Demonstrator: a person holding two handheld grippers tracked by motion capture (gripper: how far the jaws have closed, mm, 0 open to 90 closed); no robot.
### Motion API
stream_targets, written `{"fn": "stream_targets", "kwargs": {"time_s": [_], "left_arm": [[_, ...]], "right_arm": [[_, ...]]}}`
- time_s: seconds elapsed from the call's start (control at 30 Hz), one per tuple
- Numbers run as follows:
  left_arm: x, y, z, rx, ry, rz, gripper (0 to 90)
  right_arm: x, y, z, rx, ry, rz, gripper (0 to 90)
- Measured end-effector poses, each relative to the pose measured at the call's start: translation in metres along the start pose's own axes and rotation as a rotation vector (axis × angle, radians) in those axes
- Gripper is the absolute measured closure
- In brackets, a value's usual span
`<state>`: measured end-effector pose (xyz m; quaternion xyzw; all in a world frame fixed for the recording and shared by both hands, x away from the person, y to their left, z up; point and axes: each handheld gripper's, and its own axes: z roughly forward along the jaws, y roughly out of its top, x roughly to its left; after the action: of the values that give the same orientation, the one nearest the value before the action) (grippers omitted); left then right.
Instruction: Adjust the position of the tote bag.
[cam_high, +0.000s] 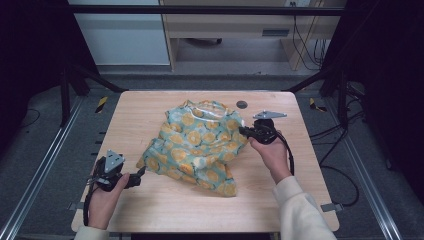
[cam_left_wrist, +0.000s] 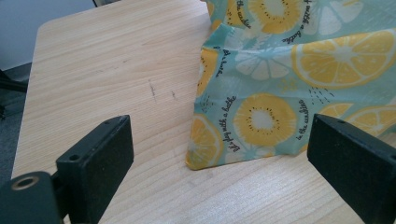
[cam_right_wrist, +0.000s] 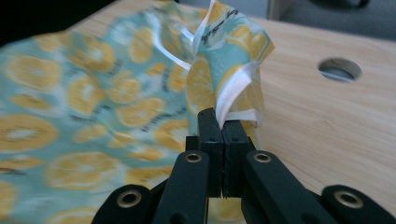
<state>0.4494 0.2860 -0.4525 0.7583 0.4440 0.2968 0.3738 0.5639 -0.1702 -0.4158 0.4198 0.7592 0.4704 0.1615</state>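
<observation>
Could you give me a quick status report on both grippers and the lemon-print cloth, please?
Right gripper jaws shut on the cloth's white-trimmed edge. Left gripper jaws open, cloth corner between them, not gripped. Nothing in the way on the table.

One table (cam_high: 150, 200) is counted, light wood, with one round hole (cam_high: 242, 104) seen in its top. One cloth (cam_high: 200, 145) is counted, teal with a lemon-slice print, lying crumpled in a single heap; one white ribbon or trim strip (cam_right_wrist: 233, 93) is seen at its pinched edge in the right gripper view. Two grippers are counted: one left gripper (cam_high: 137, 178) and one right gripper (cam_high: 245, 131), each with two black jaws. Two grey three-cornered plates are seen, one per gripper. Two hands are counted, one on each gripper. Two yellow-black tape marks are seen on the floor beyond the table.
</observation>
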Motion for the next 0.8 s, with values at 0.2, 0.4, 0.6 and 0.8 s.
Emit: {"fn": "stream_targets", "kwargs": {"time_s": [0.2,0.4,0.6,0.8], "left_arm": [[0.000,0.001,0.003,0.006,-0.004,0.009,7.1],[0.000,0.001,0.003,0.008,-0.012,0.015,7.0],[-0.002,0.001,0.002,0.012,-0.024,0.009,7.0],[-0.003,0.001,0.003,0.025,-0.019,0.022,7.1]], "right_arm": [[0.035,0.009,-0.017,-0.042,0.073,-0.076,89.9],[0.059,0.017,-0.023,-0.043,0.112,-0.137,89.9],[0.072,0.021,-0.026,-0.054,0.134,-0.157,90.0],[0.080,0.025,-0.029,-0.053,0.149,-0.174,90.0]]}}
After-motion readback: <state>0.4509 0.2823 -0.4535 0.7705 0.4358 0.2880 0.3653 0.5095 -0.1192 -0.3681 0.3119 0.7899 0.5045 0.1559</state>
